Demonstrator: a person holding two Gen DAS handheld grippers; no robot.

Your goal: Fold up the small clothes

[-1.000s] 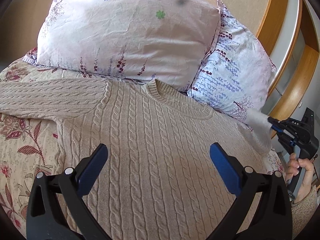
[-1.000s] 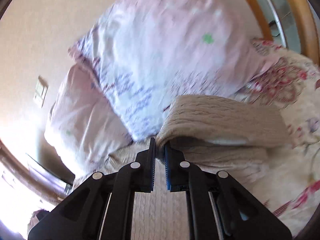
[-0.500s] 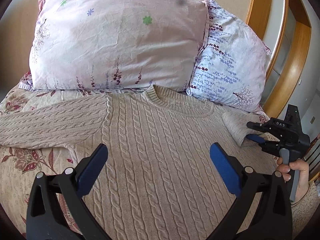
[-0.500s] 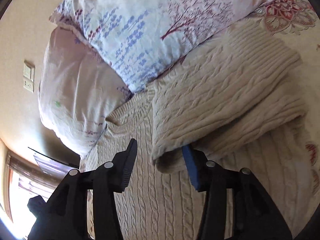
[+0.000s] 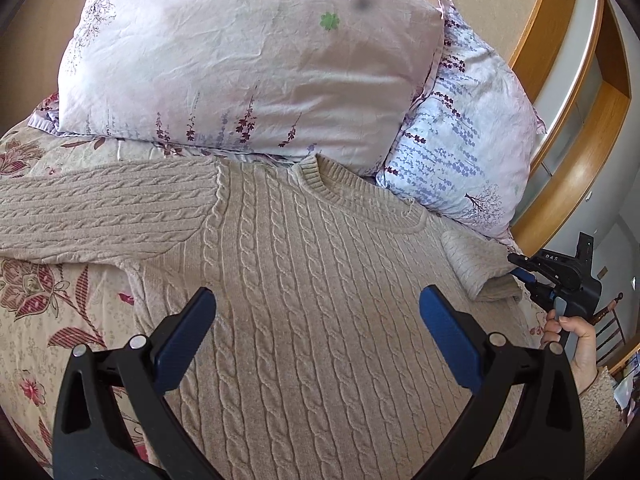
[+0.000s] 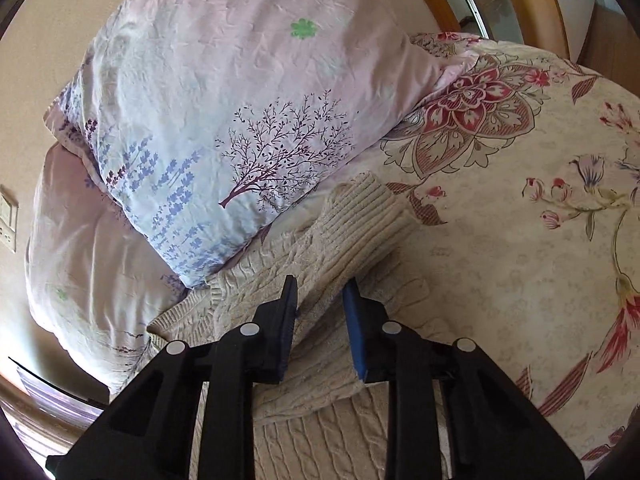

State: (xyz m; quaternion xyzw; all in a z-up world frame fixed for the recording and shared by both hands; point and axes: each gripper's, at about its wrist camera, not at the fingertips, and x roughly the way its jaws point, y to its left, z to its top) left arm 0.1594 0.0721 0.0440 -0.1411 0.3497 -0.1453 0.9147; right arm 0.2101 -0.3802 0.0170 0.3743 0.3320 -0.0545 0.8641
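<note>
2 hand-held grippers: left hand-held gripper [image 5: 318,330] spread wide above sweater [image 5: 304,304], holding nothing; right hand-held gripper [image 6: 320,312] partly parted, astride folded sleeve [image 6: 360,224] on bed [image 6: 520,240].

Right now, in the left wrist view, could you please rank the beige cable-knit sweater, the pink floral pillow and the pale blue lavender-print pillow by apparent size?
1. Beige cable-knit sweater, filling most of the frame, though nearest the camera.
2. Pink floral pillow.
3. Pale blue lavender-print pillow, partly tucked behind the pink one, so its true size is uncertain.
</note>
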